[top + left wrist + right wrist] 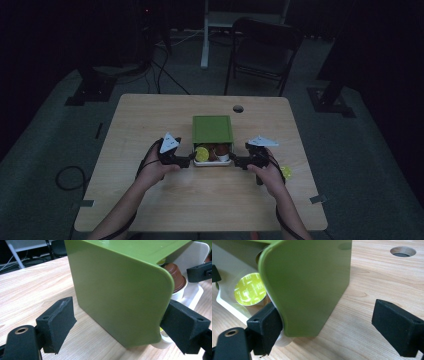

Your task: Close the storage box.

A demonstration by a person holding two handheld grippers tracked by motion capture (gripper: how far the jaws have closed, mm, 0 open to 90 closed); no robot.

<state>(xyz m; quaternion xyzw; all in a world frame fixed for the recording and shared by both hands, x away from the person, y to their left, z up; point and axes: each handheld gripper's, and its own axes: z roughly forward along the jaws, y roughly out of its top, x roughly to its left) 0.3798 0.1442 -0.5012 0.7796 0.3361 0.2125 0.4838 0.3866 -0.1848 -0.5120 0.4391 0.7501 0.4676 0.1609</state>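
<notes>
A light wooden table with a round hole near its far edge carries a green box and a small yellow object.

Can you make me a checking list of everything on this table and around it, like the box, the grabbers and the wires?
Surface: light wooden table with a round hole near its far edge.
Job's things: green box sitting over a white tray; the tray sticks out toward the person and holds a yellow-green capsule and a brown capsule.
Clutter: small yellow thing beside the right hand; too blurred to name.
Grippers: left gripper and right gripper at the tray's two sides, jaws open; on each, one pad touches the box's near corner.
Cables: black cable coiled on the floor at left, more by the stands.
Surroundings: dark room, folding chair behind the table.
</notes>
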